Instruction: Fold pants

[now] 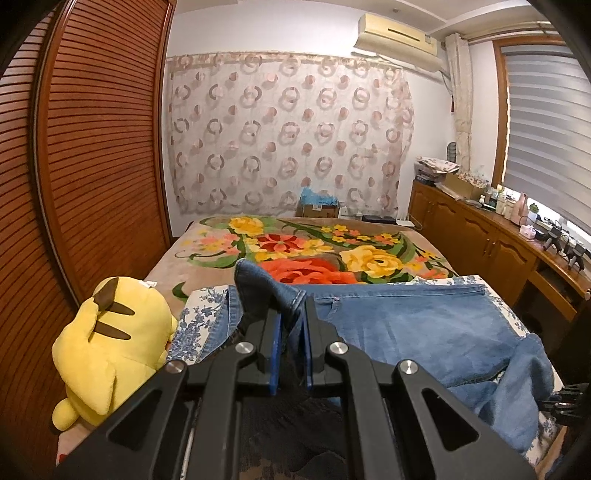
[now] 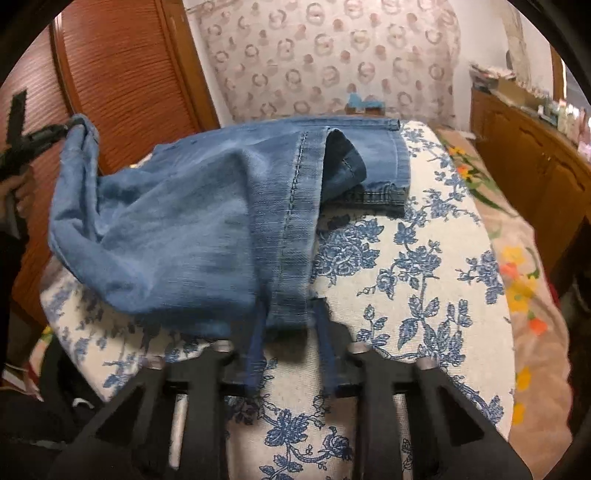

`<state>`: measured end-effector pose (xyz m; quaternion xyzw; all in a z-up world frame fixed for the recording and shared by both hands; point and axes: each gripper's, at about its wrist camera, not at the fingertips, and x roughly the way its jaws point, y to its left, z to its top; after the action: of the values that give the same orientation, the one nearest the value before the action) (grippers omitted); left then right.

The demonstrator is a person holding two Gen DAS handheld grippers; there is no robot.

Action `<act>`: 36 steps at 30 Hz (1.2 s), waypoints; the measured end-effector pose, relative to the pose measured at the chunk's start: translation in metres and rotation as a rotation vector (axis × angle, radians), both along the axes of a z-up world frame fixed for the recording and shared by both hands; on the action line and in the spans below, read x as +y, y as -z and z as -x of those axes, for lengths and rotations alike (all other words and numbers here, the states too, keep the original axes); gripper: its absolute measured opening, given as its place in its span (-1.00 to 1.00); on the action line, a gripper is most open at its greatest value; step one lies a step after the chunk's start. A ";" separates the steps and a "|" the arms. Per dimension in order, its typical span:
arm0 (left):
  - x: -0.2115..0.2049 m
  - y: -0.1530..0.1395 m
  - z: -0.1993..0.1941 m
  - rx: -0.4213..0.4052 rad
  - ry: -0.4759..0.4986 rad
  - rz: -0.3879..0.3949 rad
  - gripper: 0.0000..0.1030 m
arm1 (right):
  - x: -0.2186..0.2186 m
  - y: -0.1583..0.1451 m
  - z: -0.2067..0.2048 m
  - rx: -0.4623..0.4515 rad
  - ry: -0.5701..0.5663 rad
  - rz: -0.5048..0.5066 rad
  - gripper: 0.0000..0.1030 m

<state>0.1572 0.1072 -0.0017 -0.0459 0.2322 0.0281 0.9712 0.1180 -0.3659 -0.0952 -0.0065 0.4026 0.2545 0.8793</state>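
Bedroom walls close in around a bed (image 1: 207, 258) spread with a floral blanket (image 1: 369, 258) in red, yellow and green; nearer the cameras lies a white cloth with blue flower print (image 2: 406, 277). A slatted wooden wardrobe door (image 1: 103, 147) stands on one side, a patterned curtain (image 1: 288, 133) hangs behind, an air conditioner (image 1: 399, 35) sits above it, and a low wooden cabinet (image 1: 472, 232) runs under the window blind (image 1: 546, 122). A yellow plush toy (image 1: 110, 343) sits at the bed's edge by the wardrobe.

The blue jeans (image 2: 207, 225) lie on the blue-flowered cloth. In the left wrist view their long axis runs across the bed, from the left tongs towards the cabinet side, where a stitched hem edge shows. In the right wrist view a turned-over flap shows darker denim by that hem, and a stitched seam runs down towards the right tongs.

The left tongs (image 1: 291, 332) are clamped almost fully together on a bunched fold of denim that sticks up between the blue pads. In the right wrist view the same tongs hold a gathered corner of the jeans lifted off the bed, and a hand (image 2: 18, 192) grips their handle.

The right tongs (image 2: 290, 325) stand narrowly apart, with the near edge of the jeans between the two fingers; motion blur hides whether the pads press on the cloth.
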 end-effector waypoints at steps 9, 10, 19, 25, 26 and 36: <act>0.012 -0.012 -0.028 -0.031 -0.026 0.019 -0.88 | -0.022 -0.065 -0.002 -0.148 0.068 -0.065 -0.81; 0.012 -0.013 -0.031 -0.034 -0.029 0.021 -0.88 | -0.023 -0.078 -0.005 -0.171 0.073 -0.070 -0.81; 0.038 -0.012 -0.074 -0.021 -0.057 0.049 -0.88 | -0.009 -0.140 -0.053 -0.299 0.110 -0.026 -0.85; 0.043 0.010 -0.102 0.021 -0.064 0.056 -0.87 | 0.007 -0.132 -0.099 -0.289 0.132 0.041 -0.87; 0.044 0.014 -0.102 0.025 -0.066 0.058 -0.87 | 0.009 -0.130 -0.107 -0.283 0.134 0.044 -0.88; 0.051 0.007 -0.114 -0.020 -0.076 0.087 -0.87 | 0.015 -0.155 -0.129 -0.363 0.143 0.041 -0.92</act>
<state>0.2715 0.1580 -0.0090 -0.0975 0.2215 0.0546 0.9687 0.2471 -0.3507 0.0596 -0.0416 0.2421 0.1780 0.9529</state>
